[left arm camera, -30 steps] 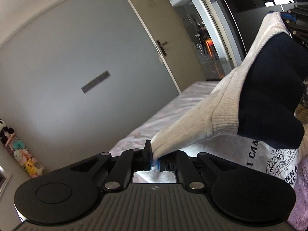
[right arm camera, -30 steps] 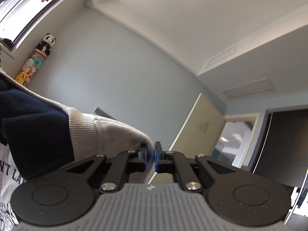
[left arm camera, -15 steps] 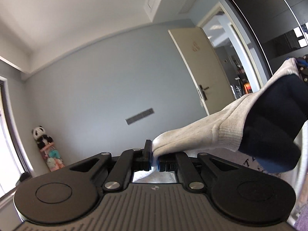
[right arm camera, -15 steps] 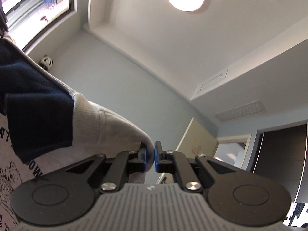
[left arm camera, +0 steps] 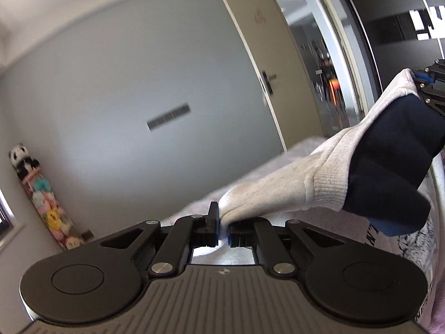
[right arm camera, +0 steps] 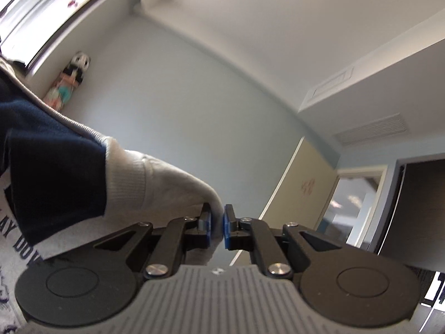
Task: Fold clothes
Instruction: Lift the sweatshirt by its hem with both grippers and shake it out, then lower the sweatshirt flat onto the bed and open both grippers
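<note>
I hold the white ribbed-knit garment with navy sleeve panels and printed lettering taut in the air between both tools. The left gripper and right gripper each pinch a white corner, jaws nearly closed on cloth. Compared with half a second ago, both views have tipped downward: the pale lilac bed reappears below the garment, suggesting I am lowering it to lay flat. The garment's lower body is cut off; motion blur softens its edges.

Black hand-held gripper, blue pads, silver screws, ribbed grey body
</note>
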Tool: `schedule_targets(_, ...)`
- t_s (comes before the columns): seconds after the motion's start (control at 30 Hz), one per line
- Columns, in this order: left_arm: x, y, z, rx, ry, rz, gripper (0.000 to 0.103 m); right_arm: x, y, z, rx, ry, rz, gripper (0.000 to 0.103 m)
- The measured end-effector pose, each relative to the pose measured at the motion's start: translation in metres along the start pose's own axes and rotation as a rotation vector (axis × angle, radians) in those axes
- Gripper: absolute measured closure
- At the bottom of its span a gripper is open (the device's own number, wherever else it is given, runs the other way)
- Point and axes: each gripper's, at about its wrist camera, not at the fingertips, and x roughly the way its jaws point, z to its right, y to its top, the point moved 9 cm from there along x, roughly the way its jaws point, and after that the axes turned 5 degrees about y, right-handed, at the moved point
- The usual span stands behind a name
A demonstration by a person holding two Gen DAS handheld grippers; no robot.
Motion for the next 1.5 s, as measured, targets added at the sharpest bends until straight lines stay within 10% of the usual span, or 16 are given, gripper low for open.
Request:
schedule_targets(0.4, 0.276, -0.095, 0.015, -0.09, -0.06, -0.323, 0.099, 0.217, -0.171, -0.08, 0.043, 0.131, -0.348, 0.093)
schedule_targets(0.7, 0.385, -0.193, 0.052, -0.088, -0.118, -0.496, 0.097, 0.325, -0.309, -0.143, 0.09, 0.232, -0.607, 0.093)
schedule_targets(1.03, 0.429, -0.242, 0.088, -0.065, -0.128, -0.623, 0.081, 0.338, -0.405, -0.181, 0.198, 0.322, -0.816, 0.077)
schedule_targets(1.17, 0.411, -0.243, 0.073, -0.114, -0.117, -0.604, 0.056, 0.324, -0.398, -0.169, 0.228, 0.327, -0.784, 0.061)
schedule_targets(1.3, 0.377, -0.239, 0.062, -0.084, -0.111, -0.561, 0.055, 0.296, -0.374, -0.153, 0.245, 0.342, -0.721, 0.055)
schedule_targets(1.4, 0.35, -0.235, 0.07, -0.095, -0.178, -0.523, 0.072, 0.271, -0.356, -0.158, 0.289, 0.408, -0.683, 0.061)
schedule_targets(1.5, 0.338, -0.24, 0.094, -0.062, -0.239, -0.53, 0.082, 0.254, -0.354, -0.18, 0.28, 0.496, -0.698, 0.09)
